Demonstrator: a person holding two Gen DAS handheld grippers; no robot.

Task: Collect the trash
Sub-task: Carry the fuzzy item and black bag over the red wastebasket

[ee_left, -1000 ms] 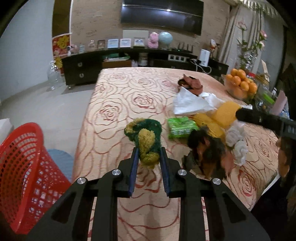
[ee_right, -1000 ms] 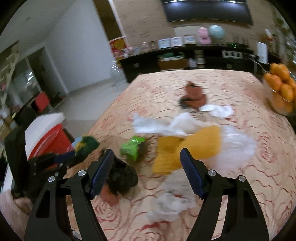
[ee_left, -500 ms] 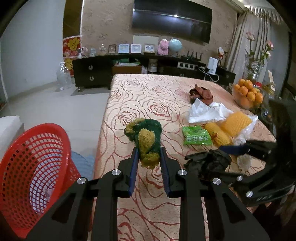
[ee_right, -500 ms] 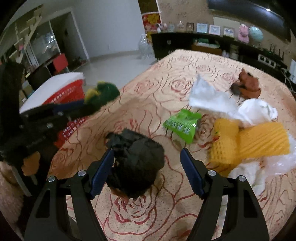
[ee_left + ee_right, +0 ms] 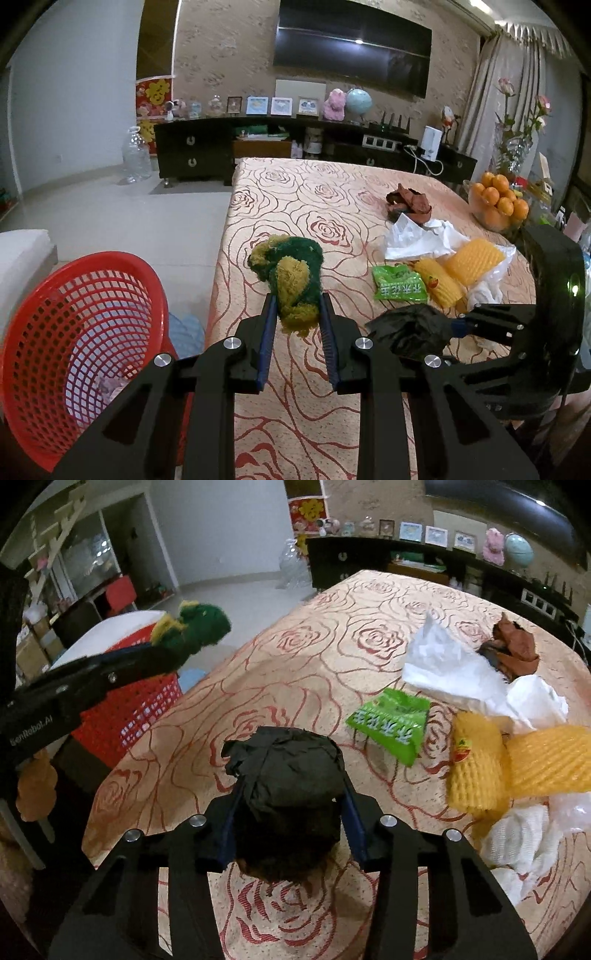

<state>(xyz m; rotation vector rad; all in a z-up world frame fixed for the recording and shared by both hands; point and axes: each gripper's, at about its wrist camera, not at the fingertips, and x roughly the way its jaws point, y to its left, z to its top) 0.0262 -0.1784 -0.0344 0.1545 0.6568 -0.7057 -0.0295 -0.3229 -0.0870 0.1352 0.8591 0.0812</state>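
- Black crumpled plastic wad (image 5: pixel 291 771) now sits between the right gripper's (image 5: pixel 291 805) jaws, which are closing on it; half a second ago they stood wide on either side of it, and now the blue pads press into its sides.
- It lies on the worktop near the front edge, towards the corner closest to the basket, and has not been lifted: its underside appears to rest on the rose-patterned cloth (image 5: pixel 332 635).
- Judged from this, the second piece of trash is being secured, so both hands will soon carry a load.
- Green-and-yellow fuzzy wad (image 5: pixel 291 280) is clamped in the left gripper's (image 5: pixel 297 314) jaws, as it was a second ago, and held clear of the cloth near the left edge.
- Beyond that edge the red mesh basket (image 5: pixel 74 332) shows larger and more fully than it did a second ago, so the left hand has shifted towards it; the drop there is not yet made.
- Farther along the worktop, towards the right edge, more trash lies untouched: a green snack packet (image 5: pixel 391 727), yellow foam netting (image 5: pixel 476 768), white paper and plastic (image 5: pixel 450 664), and a brown crumpled piece (image 5: pixel 517 646).
- A bowl of oranges (image 5: pixel 498 203) at the right edge is probably not trash.
- With that much left, the task looks to be at an early stage.
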